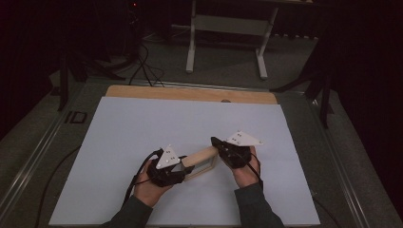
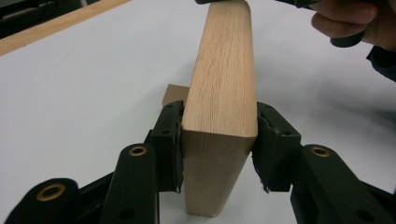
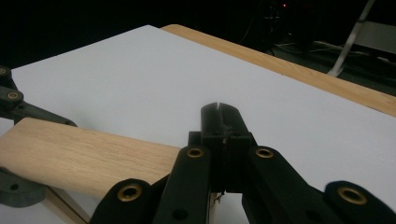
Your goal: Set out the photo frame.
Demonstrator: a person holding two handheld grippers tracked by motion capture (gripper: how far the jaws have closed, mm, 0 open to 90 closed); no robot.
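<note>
Two hand-held grippers engaged: left (image 2: pixel 219 154) pinches light oak wooden block (image 2: pixel 224 93); right (image 3: pixel 223 122) pressed together; placement remains.

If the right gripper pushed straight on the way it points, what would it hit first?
Probably nothing: ahead of the right gripper, whose fingers are shut, lies only the bare white sheet. The wooden block sits off to its side.

A large white sheet (image 1: pixel 142 137) covers most of the wooden table (image 1: pixel 190 93), leaving a bare strip of wood along the far edge. Beyond the table, a white metal stand (image 1: pixel 225 28) rests on grey carpet, with black cables (image 1: pixel 142 64) trailing across the floor to its left.
</note>
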